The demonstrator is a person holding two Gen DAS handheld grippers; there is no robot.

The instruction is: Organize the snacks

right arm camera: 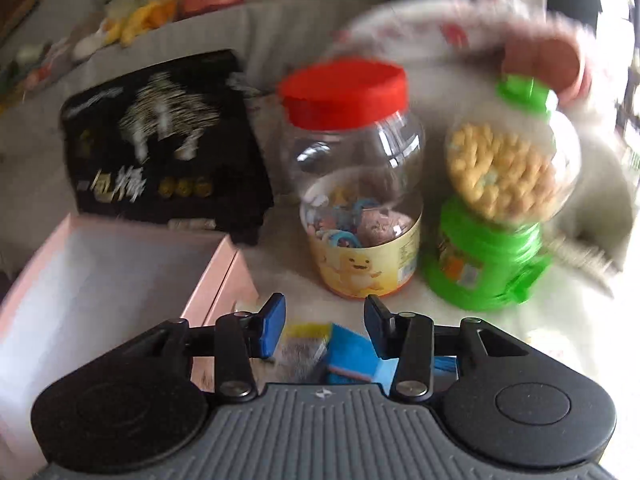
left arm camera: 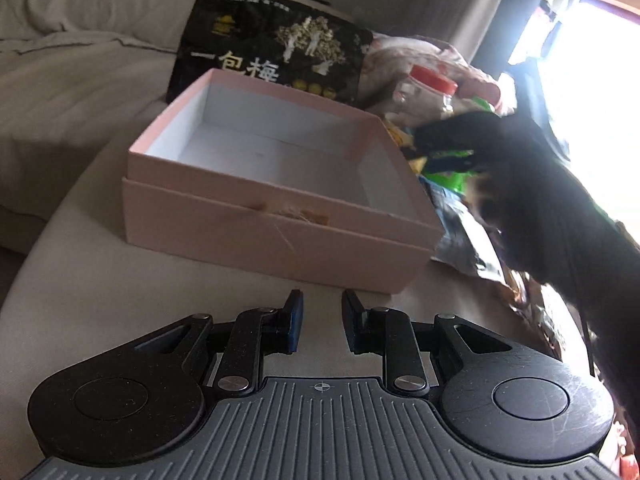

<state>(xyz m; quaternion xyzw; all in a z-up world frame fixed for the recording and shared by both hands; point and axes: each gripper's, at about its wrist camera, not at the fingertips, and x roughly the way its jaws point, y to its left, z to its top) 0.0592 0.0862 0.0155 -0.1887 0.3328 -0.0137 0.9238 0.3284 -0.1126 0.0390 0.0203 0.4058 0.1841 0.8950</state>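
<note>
the pink box point(left arm camera: 276, 184) sits open and bare on the grey cushion point(left arm camera: 80, 288), snacks heaped at its far and right sides, presumably awaiting loading; left tongs point(left arm camera: 322, 322) nearly closed, empty, just before it; right tongs point(right arm camera: 325, 326) part open, gripping nothing, facing the red-lidded jar point(right arm camera: 360, 184).

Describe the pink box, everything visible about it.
The pink box is a shallow square carton that looks like stiff cardboard, pale pink outside and white inside. It sits open with no lid on it, nested in a slightly wider pink tray, so a step runs around its walls. Nothing is visible inside it. The front wall has a scuffed, torn patch with brownish tape remnants. It rests upright on a beige cushioned surface. A black snack bag stands right behind it, and crinkled packets press against its right side.
</note>
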